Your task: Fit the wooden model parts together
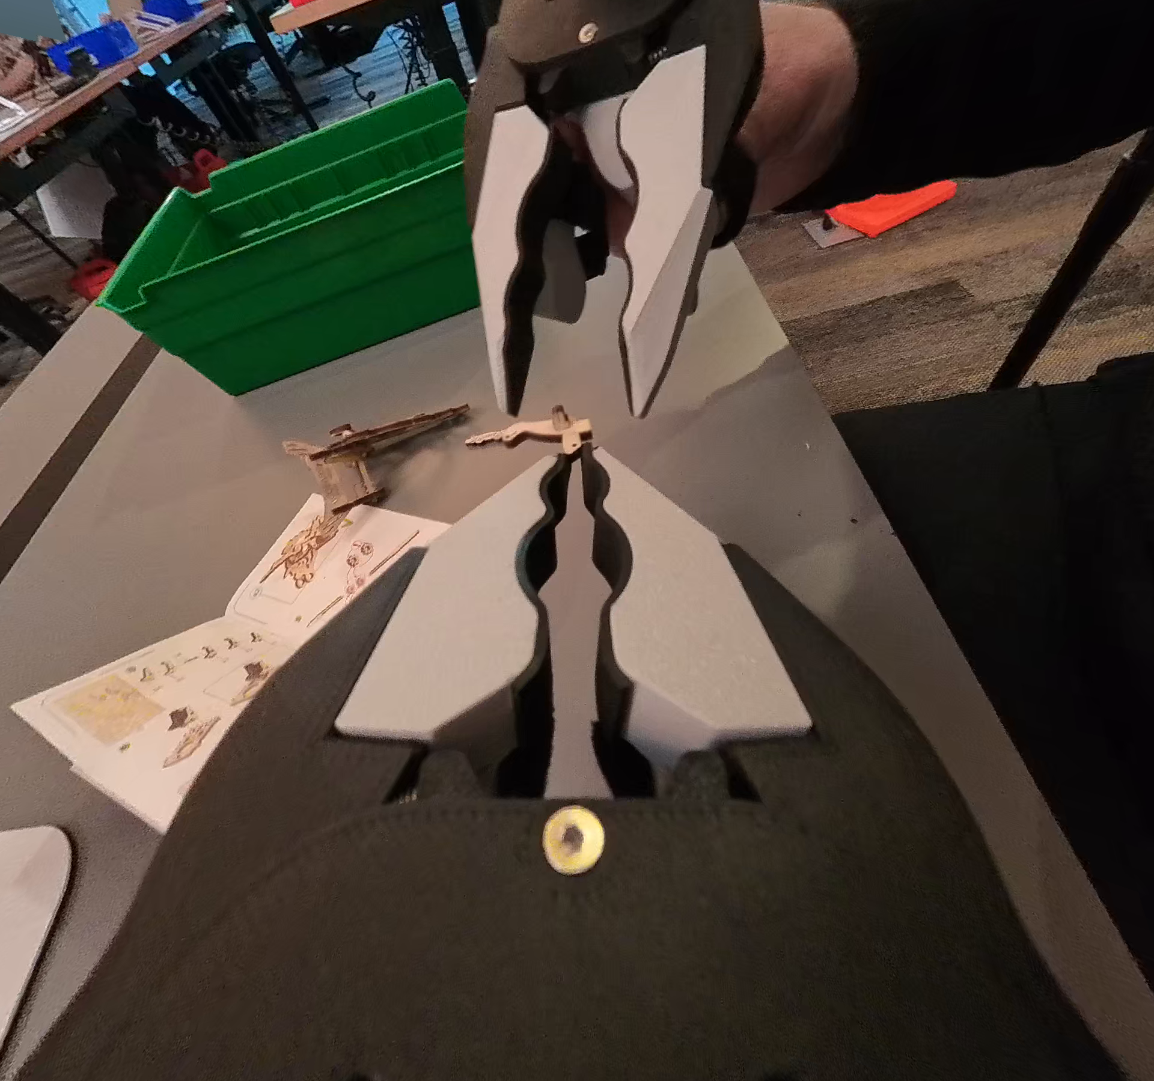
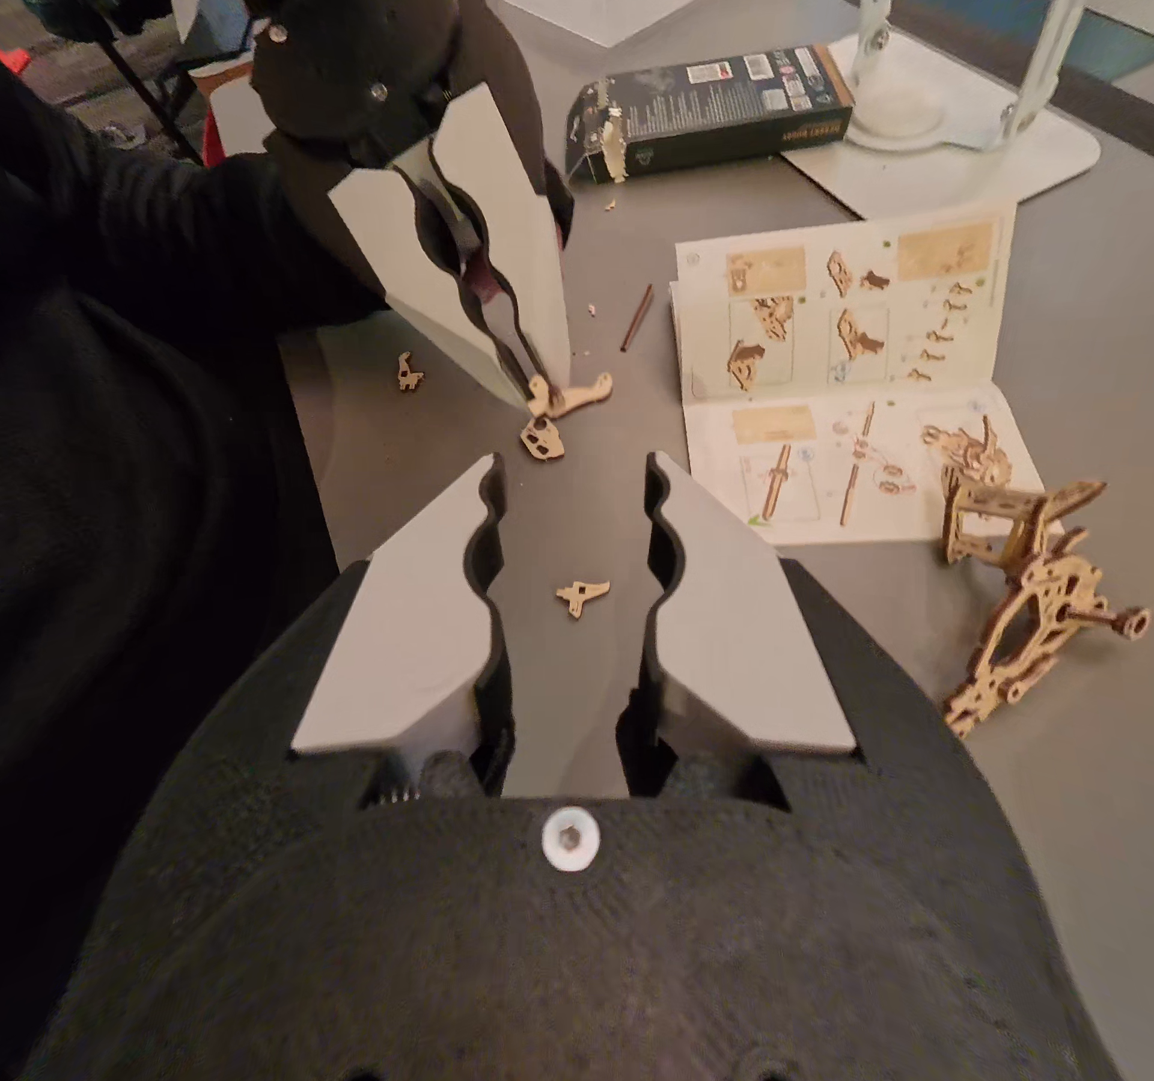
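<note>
My left gripper [image 1: 571, 458] is shut on a small wooden part [image 1: 559, 430], an arm-shaped piece with a second small piece joined to it, held just above the grey table [image 1: 187, 427]. In the right wrist view the left gripper [image 2: 531, 386] comes in from the upper left with the part [image 2: 577, 394] at its tips. My right gripper [image 2: 573, 464] is open and empty, close in front of the held part; it also shows in the left wrist view [image 1: 574, 413], pointing down over it. A tiny loose wooden piece [image 2: 582, 596] lies on the table between my right fingers.
A half-built wooden model [image 2: 1030, 583] stands at the right, beside an open instruction booklet [image 2: 843, 395]. Another small piece [image 2: 409, 373] and a thin wooden stick [image 2: 636, 317] lie loose. A green bin [image 1: 300, 252], a dark box [image 2: 718, 108] and a white stand [image 2: 937, 114] sit farther back. The tips of both grippers are at nearly the same place. Between my right fingertips and the half-built wooden model [image 2: 1030, 583] there is roughly 15 centimeters.
</note>
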The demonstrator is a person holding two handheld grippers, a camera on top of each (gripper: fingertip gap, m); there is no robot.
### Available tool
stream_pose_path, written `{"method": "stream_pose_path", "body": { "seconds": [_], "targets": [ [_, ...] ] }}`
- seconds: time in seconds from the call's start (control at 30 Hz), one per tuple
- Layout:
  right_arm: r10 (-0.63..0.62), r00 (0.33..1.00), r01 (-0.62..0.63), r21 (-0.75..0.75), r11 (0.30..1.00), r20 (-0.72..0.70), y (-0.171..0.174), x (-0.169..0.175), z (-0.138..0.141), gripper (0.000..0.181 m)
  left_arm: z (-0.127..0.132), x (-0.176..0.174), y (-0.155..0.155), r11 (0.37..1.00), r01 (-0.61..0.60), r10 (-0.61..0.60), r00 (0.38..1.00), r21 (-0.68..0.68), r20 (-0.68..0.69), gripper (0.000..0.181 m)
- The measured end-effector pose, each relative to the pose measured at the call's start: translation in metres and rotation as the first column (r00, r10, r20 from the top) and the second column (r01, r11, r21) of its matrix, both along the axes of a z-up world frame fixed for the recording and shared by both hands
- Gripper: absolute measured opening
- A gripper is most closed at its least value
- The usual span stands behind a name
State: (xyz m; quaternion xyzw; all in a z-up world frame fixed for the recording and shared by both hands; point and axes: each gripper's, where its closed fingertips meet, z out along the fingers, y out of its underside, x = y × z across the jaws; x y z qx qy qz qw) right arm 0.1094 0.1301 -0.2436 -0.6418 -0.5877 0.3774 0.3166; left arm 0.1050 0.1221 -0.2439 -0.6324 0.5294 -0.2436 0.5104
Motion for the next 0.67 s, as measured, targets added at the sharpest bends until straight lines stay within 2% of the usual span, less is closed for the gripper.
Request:
{"method": "stream_pose_path", "body": {
  "seconds": [0.23,0.33,0.4,0.67],
  "targets": [
    [0.126,0.992,-0.126,-0.008,0.992,-0.010,-0.009,-0.005,-0.004,0.039,-0.005,0.012,-0.010,0.997,0.074,-0.074,0.997,0.000,-0.032,0.002],
    [0.166,0.986,-0.166,-0.014,0.986,-0.024,-0.014,-0.004,-0.004,0.032,-0.010,0.016,-0.013,0.996,0.093,-0.094,0.995,-0.011,-0.047,0.002],
    [0.179,0.984,-0.179,-0.015,0.984,-0.010,-0.017,-0.002,-0.007,0.026,-0.013,0.018,-0.015,0.994,0.109,-0.110,0.992,-0.018,-0.057,0.002],
    [0.163,0.987,-0.163,-0.014,0.987,0.009,-0.021,0.006,-0.017,0.026,-0.024,0.024,-0.019,0.990,0.127,-0.132,0.987,-0.055,-0.090,0.002]
  ]
}}
